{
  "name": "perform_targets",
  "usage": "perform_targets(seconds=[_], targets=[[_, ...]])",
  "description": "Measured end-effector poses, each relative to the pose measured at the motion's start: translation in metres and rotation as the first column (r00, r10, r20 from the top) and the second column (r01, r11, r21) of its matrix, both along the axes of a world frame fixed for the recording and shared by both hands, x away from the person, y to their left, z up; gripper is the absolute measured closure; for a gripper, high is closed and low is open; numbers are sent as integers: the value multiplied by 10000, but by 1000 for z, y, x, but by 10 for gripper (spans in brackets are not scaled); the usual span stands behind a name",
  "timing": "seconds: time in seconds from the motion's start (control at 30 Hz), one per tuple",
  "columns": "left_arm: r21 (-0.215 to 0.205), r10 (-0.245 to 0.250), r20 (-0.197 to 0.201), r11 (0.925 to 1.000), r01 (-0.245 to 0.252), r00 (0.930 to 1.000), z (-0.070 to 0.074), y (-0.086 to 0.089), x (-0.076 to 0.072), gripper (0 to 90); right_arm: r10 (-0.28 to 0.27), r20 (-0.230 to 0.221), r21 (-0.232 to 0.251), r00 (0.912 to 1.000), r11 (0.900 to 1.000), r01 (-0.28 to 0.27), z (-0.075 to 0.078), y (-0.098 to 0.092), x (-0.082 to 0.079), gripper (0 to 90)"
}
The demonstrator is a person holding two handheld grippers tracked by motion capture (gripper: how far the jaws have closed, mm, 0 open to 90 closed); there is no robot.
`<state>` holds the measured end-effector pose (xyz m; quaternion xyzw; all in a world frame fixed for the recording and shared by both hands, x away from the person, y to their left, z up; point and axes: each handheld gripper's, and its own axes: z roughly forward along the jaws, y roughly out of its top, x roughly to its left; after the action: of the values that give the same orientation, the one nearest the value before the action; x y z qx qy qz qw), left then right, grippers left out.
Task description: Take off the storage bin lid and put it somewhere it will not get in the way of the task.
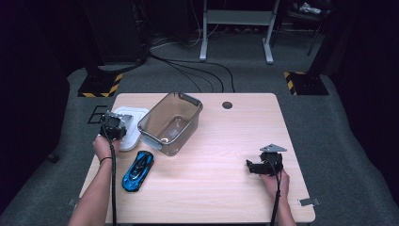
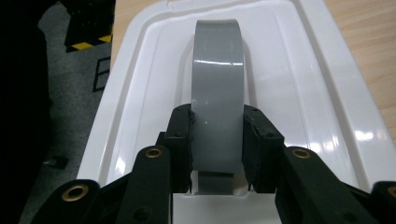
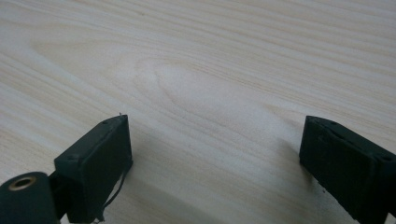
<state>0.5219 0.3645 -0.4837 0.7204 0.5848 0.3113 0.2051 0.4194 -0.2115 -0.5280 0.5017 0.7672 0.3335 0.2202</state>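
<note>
Lower right: right gripper (image 1: 259, 166) low over the pale wooden table (image 1: 221, 188), jaws spread, empty. Lower left: glossy blue toy car (image 1: 138, 171). Left gripper (image 2: 217, 140) pinches the grey arched handle (image 2: 218, 93) of the white plastic lid (image 2: 299, 93), left of the clear smoky plastic bin (image 1: 170, 122). Risk, as I judge it: slick handle slipping out, lid dropping crooked.

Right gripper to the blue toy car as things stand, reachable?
Probably yes. The right gripper is open over bare table, and nothing lies between it and the blue toy car.

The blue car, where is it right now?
In the high view the blue car lies on the table's left side, just in front of the clear bin and beside the person's left forearm.
</note>
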Motion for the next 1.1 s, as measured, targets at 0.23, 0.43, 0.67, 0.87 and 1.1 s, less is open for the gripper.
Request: perform_targets(seconds=[0.23,0.43,0.67,0.87,1.1], targets=[[-412,-1,-376,9992,-14,9993,-10,3,3,667,3,-4,1,10000,10000,-3,0,0,0,87],[-591,-17,-334,9982,-3,9994,-13,4,4,662,8,0,4,10000,10000,-8,0,0,0,87],[-1269,-22,-528,9919,-46,9986,-10,7,3,453,6,-3,8,10000,10000,-6,0,0,0,87],[-1613,21,-24,9869,-24,10000,2,8,-5,244,1,3,-1,10000,10000,-1,0,0,0,88],[-1698,-288,299,9849,335,9991,16,4,-17,136,18,0,13,10000,10000,-18,0,0,0,89]])
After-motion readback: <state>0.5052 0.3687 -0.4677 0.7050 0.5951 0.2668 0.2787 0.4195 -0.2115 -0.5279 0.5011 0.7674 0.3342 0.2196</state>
